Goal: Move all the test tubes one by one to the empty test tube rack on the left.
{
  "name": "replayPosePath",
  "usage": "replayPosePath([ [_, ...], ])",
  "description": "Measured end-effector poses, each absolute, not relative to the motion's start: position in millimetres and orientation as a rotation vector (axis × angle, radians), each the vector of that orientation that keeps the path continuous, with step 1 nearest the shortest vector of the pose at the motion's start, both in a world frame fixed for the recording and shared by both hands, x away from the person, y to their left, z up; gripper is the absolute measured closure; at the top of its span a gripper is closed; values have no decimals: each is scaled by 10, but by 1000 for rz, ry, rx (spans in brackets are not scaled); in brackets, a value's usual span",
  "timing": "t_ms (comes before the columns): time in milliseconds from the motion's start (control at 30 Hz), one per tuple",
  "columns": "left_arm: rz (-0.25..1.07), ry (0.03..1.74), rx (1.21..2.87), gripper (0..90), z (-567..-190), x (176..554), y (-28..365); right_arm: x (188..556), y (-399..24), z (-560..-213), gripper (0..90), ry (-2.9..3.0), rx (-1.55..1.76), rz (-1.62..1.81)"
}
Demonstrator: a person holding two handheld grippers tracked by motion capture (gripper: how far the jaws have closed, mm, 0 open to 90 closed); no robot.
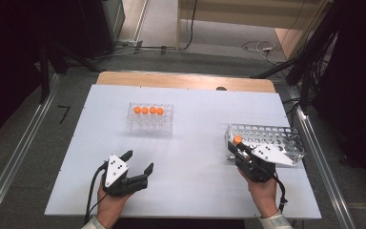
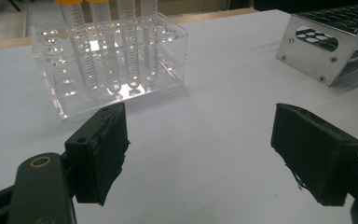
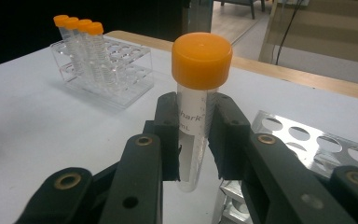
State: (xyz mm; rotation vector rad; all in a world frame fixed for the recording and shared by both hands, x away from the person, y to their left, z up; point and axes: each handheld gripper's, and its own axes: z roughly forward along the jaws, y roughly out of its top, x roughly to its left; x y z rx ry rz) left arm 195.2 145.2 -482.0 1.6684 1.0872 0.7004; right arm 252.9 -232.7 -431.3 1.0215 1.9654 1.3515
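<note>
Tube [image 3: 196,116]: light, stiff plastic w/ smooth slippery wall, orange cap; best gripped on the body just under the cap. It's upright at the near-left corner of the metal rack [image 1: 271,138]. Right gripper [image 3: 193,140] clamped on the tube mid-body. Left gripper [image 2: 198,154] jaws apart, empty, well left of the rack.

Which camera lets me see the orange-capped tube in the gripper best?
The right gripper view: the tube stands close up, upright between the right gripper pads, with printing readable. The high view shows just its small orange cap by the metal rack.
</note>
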Motion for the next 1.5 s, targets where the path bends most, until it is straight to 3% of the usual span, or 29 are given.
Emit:
replayPosePath([
  [1500, 676, 1049, 1660, 189, -4735, 1967, 1355, 2480, -1794, -4484, 719, 2122, 904, 1349],
])
